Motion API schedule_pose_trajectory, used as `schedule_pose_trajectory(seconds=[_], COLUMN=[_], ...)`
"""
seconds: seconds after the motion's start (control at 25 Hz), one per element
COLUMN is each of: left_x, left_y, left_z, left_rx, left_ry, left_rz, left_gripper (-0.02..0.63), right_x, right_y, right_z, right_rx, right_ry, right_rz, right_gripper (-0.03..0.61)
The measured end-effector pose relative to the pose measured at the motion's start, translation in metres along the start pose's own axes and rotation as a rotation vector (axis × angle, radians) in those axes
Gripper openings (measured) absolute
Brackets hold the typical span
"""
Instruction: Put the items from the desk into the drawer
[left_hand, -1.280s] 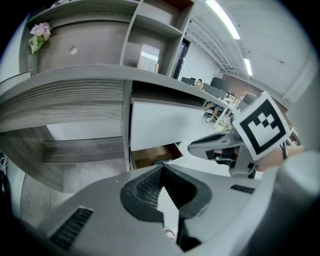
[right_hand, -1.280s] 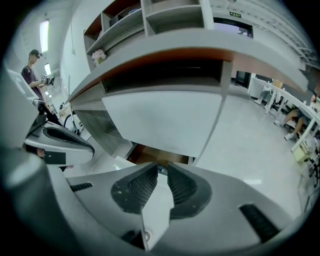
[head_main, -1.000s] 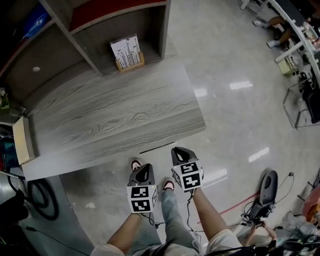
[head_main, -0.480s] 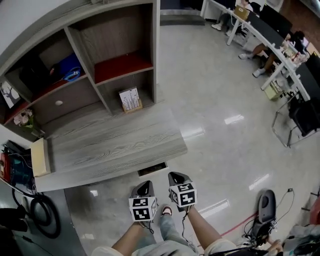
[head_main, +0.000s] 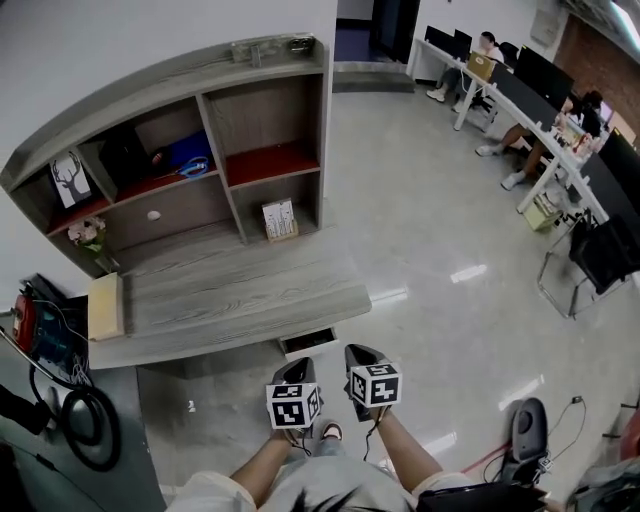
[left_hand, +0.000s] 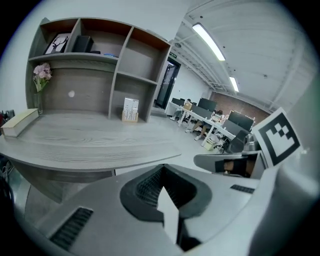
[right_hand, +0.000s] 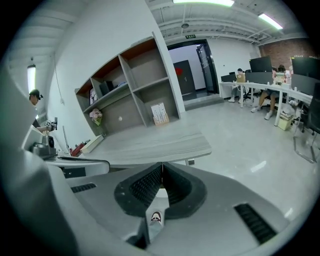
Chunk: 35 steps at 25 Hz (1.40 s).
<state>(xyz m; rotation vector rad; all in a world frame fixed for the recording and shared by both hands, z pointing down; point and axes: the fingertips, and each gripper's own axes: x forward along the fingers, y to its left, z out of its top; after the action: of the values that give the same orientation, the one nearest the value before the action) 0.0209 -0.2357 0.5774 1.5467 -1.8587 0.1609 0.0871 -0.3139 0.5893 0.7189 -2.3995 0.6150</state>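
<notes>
The grey wood desk (head_main: 230, 290) stands in front of a shelf unit (head_main: 190, 150). At its left end lies a beige book (head_main: 104, 305), which also shows as the book (left_hand: 20, 121) in the left gripper view. A small drawer (head_main: 308, 343) shows under the desk's front edge. My left gripper (head_main: 292, 374) and right gripper (head_main: 361, 358) hang side by side in front of the desk, over the floor. The jaws of the left gripper (left_hand: 163, 168) meet with nothing between them. The right gripper (right_hand: 162, 166) is shut and empty too.
A printed card box (head_main: 280, 218) stands in the shelf's lowest bay. A flower vase (head_main: 90, 238) is at the desk's back left. The shelf has a drawer with a knob (head_main: 153, 215). Cables and a red tool (head_main: 40, 330) lie left of the desk. People sit at far desks (head_main: 520, 90).
Both grippers have risen and drawn back from the desk's front edge. The head view has lifted, so the whole shelf unit and the far office now show.
</notes>
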Motion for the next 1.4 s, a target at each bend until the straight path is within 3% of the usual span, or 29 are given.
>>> schedule_pose_trajectory(seconds=[0.52, 1.0, 1.4], left_x=[-0.04, -0.053, -0.059], left_y=[-0.015, 0.009, 0.016], left_z=[0.036, 0.025, 0.021], left_rx=[0.022, -0.005, -0.027], left_ry=[-0.116, -0.109, -0.118], left_rz=[-0.017, 0.031, 0.049], left_gripper=[-0.003, -0.003, -0.003], right_x=[-0.027, -0.02, -0.021], right_y=[0.036, 0.046, 0.05], right_z=[0.023, 0.023, 0.018], right_rx=[-0.077, -0.013, -0.05], right_ry=[-0.05, -0.061, -0.043], right_rz=[0.017, 0.015, 0.0], right_gripper=[0.002, 0.001, -0.002])
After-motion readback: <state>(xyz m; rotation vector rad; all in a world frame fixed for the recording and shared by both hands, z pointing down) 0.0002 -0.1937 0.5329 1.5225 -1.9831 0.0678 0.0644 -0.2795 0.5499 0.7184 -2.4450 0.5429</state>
